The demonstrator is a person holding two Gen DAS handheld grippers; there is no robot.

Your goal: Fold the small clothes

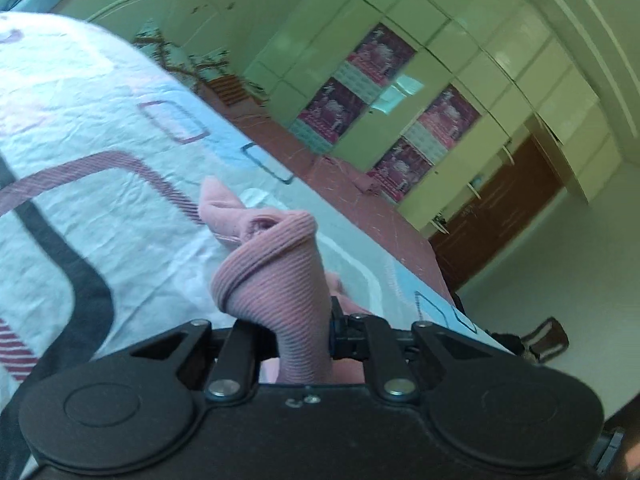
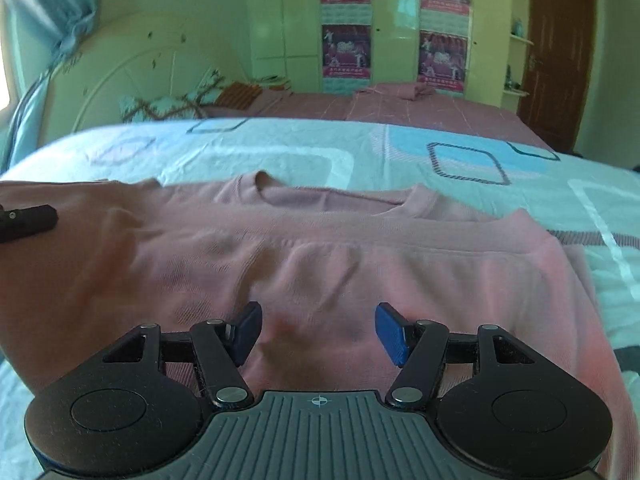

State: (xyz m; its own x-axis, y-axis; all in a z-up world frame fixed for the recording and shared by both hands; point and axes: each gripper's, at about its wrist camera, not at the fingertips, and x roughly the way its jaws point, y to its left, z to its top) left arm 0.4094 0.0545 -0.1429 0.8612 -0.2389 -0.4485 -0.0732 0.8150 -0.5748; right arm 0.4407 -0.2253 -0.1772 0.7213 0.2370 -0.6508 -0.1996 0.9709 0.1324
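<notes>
A pink knit top (image 2: 304, 248) lies spread across the patterned bedspread (image 2: 280, 152), neckline at the far side. In the left wrist view my left gripper (image 1: 304, 332) is shut on the ribbed cuff of the pink top (image 1: 276, 280), which stands up bunched between the jaws and lifted off the bed. My right gripper (image 2: 316, 332) hovers low over the near part of the top, open, with fabric under the gap but nothing pinched. A black finger of the left gripper (image 2: 28, 220) shows at the left edge of the right wrist view.
The bedspread (image 1: 100, 140) covers the near bed. Beyond it lies a second bed with a pink cover (image 2: 380, 108) and pillows (image 2: 172, 104). Green wardrobes with posters (image 2: 346, 20) line the far wall; a brown door (image 2: 560, 48) stands at the right.
</notes>
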